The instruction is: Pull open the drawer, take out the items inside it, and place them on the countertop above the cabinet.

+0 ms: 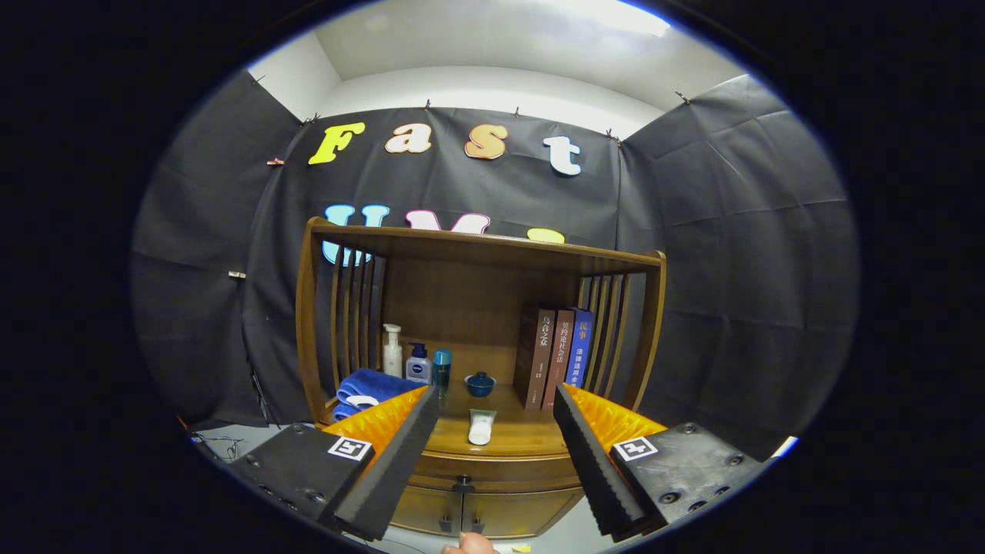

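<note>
My gripper (pixel 494 394) is open, with nothing between its fingers, held back from a wooden cabinet. A white tube (pixel 481 426) lies on the countertop (pixel 531 438), between the fingers and just beyond their tips. Below the countertop's front edge runs the drawer front (pixel 508 468) with a small dark knob (pixel 462 484); the drawer looks closed. Under it are two cabinet doors (pixel 492 512) with small handles. What is inside the drawer is hidden.
At the back of the countertop stand a folded blue towel (pixel 368 387), three bottles (pixel 418 360), a small blue lidded bowl (pixel 480 383) and three upright books (pixel 555 355). A shelf top (pixel 492 245) on slatted sides roofs the countertop. A fingertip (pixel 468 545) shows below the cabinet doors.
</note>
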Tool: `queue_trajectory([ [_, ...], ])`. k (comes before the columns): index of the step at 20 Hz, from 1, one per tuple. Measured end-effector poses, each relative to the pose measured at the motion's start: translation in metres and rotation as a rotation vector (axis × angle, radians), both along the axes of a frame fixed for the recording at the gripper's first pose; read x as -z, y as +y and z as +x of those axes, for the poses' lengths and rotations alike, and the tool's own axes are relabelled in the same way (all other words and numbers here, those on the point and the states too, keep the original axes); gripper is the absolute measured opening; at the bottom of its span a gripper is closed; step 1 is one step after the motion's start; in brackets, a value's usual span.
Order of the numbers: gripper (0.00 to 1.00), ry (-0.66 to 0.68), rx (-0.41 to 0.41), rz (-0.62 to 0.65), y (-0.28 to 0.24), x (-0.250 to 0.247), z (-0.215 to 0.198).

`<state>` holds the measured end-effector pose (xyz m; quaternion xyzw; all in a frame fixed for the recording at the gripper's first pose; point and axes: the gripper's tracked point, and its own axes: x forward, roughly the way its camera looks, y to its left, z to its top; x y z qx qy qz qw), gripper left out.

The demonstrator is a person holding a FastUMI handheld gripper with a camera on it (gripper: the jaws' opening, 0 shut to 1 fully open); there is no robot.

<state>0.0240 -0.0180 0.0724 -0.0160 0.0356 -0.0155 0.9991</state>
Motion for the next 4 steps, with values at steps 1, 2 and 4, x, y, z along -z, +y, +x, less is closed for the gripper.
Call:
queue_trajectory([
  [1, 0.98, 0.000, 0.001, -0.003, -0.0007, 0.0005, 0.0003],
  [2, 0.98, 0.001, 0.002, -0.007, -0.0011, 0.0004, 0.0005],
  [4, 0.98, 0.002, 0.004, -0.006, -0.0016, 0.0006, 0.0003],
])
